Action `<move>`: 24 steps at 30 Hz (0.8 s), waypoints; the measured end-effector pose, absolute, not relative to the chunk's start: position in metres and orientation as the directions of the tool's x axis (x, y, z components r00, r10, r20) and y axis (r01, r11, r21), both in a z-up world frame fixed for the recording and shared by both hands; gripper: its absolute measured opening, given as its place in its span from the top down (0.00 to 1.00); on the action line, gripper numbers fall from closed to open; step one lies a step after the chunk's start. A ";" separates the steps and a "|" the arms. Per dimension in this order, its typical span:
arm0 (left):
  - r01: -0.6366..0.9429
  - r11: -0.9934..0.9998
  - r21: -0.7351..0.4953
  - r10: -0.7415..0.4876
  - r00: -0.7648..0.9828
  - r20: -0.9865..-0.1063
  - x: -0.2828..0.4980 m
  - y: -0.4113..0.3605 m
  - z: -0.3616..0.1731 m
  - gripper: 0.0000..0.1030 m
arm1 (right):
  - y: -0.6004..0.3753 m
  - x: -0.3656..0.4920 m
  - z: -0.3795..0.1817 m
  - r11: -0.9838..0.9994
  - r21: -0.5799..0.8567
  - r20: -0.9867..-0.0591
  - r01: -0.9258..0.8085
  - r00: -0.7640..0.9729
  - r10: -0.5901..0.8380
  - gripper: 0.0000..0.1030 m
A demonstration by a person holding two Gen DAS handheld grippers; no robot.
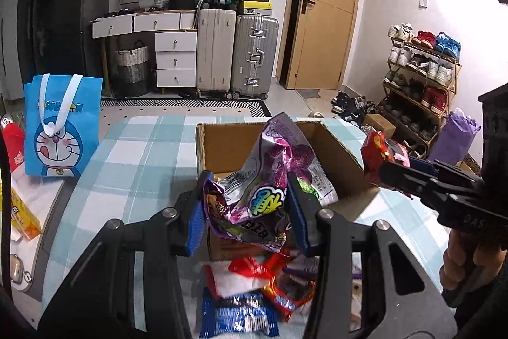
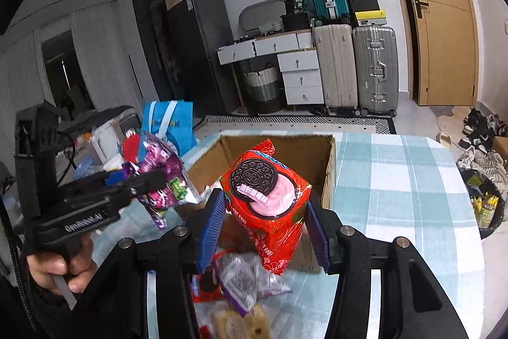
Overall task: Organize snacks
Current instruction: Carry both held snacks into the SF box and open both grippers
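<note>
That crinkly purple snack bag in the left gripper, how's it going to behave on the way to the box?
The purple snack bag looks floppy: its top bends over above the left gripper. The glossy film is probably slippery, so it might creep between the pads. It seems light for its size, so it should drop softly into the cardboard box.

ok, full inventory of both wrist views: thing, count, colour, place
crinkled purple snack bag: 1, purple, in left gripper above box
red Oreo pack: 1, red, in right gripper above box
open cardboard box: 1, brown, on table
checked tablecloth table: 1, teal-white, foreground
loose snack packs: several, red, blue, purple, on table before box
cartoon tote bag: 1, blue, left of table
suitcases: 3, teal, beige, silver, back wall
drawer desk: 1, white, beside suitcases
shoe rack: 1, right wall
wooden door: 1, tan
left gripper: shut on bag
right gripper: shut on pack
</note>
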State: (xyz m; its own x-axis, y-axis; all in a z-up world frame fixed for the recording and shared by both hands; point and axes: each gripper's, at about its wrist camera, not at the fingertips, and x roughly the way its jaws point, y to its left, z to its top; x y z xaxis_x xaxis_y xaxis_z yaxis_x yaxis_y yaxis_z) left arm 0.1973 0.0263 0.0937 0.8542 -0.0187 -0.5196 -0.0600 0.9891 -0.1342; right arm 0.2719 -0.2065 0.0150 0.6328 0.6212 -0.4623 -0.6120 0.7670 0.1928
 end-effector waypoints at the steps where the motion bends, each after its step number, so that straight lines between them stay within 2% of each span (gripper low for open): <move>1: -0.063 0.989 -0.133 -0.016 0.853 -0.521 0.202 0.027 0.093 0.59 | -0.206 0.276 0.016 0.766 0.202 -0.462 -0.611 0.630 0.624 0.51; 9: -0.087 0.988 -0.125 0.004 0.837 -0.548 0.246 0.029 0.086 0.59 | -0.195 0.309 0.015 0.761 0.249 -0.482 -0.599 0.605 0.634 0.51; 24: -0.089 0.989 -0.115 0.006 0.816 -0.578 0.298 0.037 0.058 0.59 | -0.167 0.347 -0.001 0.769 0.252 -0.535 -0.588 0.577 0.617 0.51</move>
